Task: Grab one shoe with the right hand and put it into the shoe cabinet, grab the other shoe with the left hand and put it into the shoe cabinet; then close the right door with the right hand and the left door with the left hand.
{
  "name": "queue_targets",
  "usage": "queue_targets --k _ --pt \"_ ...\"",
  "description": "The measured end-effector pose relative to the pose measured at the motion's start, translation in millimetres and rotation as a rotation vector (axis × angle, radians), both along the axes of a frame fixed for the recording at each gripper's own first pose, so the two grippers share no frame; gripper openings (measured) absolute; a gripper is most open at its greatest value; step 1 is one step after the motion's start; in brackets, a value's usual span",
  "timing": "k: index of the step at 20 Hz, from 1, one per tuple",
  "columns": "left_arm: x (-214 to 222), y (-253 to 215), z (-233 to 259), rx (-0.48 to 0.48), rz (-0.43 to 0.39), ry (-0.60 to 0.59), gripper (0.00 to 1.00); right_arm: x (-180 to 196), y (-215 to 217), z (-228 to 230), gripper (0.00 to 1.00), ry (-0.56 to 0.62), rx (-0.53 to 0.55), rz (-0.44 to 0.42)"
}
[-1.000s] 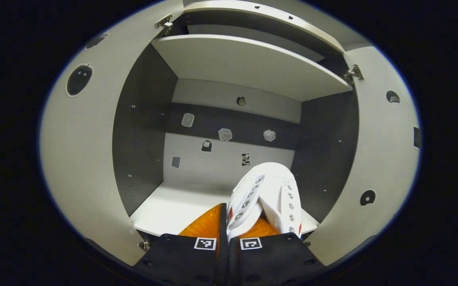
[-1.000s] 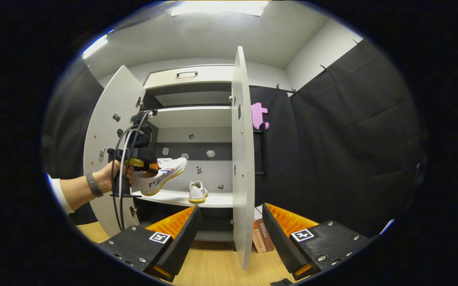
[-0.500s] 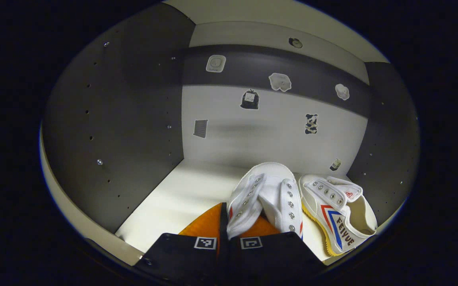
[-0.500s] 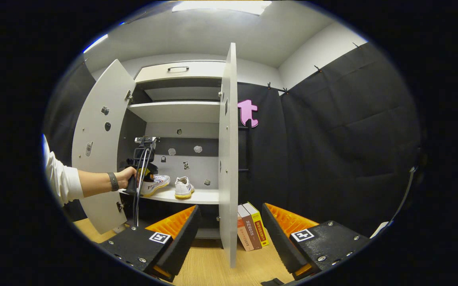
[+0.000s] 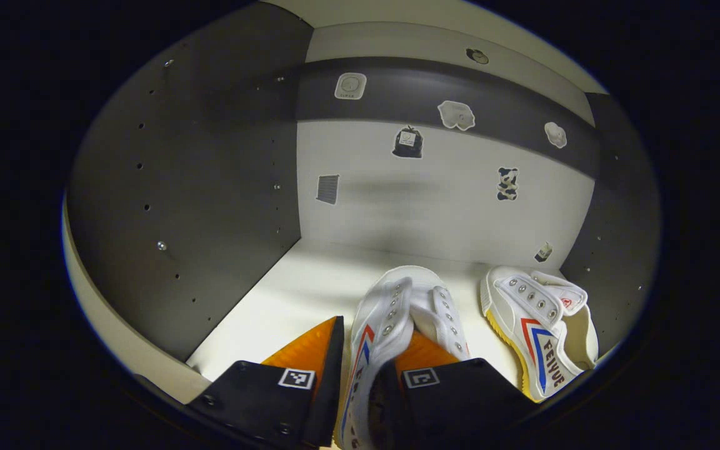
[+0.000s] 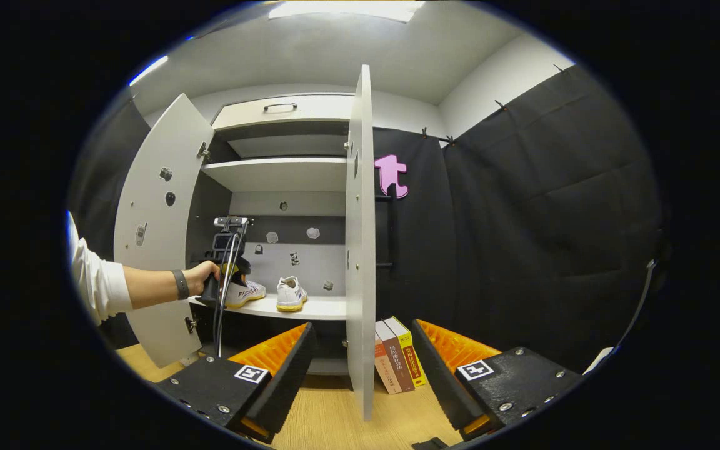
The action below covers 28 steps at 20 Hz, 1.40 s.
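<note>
In the left gripper view a white shoe [image 5: 397, 300] with red and blue stripes rests on the cabinet's lower shelf [image 5: 285, 300]. My left gripper [image 5: 375, 331] is open, and the shoe's side wall stands loosely between its fingers. The second shoe [image 5: 535, 325] sits to its right, close to the side wall. The right gripper view takes in the shoe cabinet from outside, with the left gripper [image 6: 225, 262] held by a hand [image 6: 200, 278] over the left shoe [image 6: 244, 292], beside the other shoe [image 6: 289, 295]. My right gripper [image 6: 363, 331] is open and holds nothing.
Both cabinet doors stand open: the left door [image 6: 154, 237] and the right door [image 6: 360, 250], whose edge faces my right gripper. Several books [image 6: 394, 362] stand on the wooden floor [image 6: 335, 419] right of the door. An upper shelf [image 6: 279, 175] spans the cabinet.
My left gripper carried the shoe into the cabinet, lowered it onto the shelf beside the other shoe, and its fingers have spread apart. The right gripper has backed off slightly.
</note>
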<state>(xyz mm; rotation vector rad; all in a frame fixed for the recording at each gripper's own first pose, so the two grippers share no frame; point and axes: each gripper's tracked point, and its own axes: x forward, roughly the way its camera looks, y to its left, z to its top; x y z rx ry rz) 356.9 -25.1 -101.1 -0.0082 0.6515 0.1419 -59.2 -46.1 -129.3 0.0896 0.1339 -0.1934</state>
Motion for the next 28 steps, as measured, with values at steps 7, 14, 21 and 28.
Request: queue_targets --k 7,14,21,28 --pt "-36.9 0.3 33.5 0.019 -0.054 -0.097 0.79 -2.6 -3.3 2.3 0.94 -0.017 0.031 0.018" --pt "-117.9 -10.8 104.8 -0.058 -0.148 -0.351 0.95 -2.7 -8.7 1.3 0.94 -0.031 0.054 0.046" --pt "-245.0 -12.5 128.9 -0.094 -0.246 -0.472 0.95 -1.0 -25.1 -8.8 0.94 -0.032 0.064 0.044" --pt "-343.9 -4.4 81.0 -0.104 -0.219 -0.435 0.99 13.7 -52.7 -18.5 0.94 -0.015 0.069 0.017"
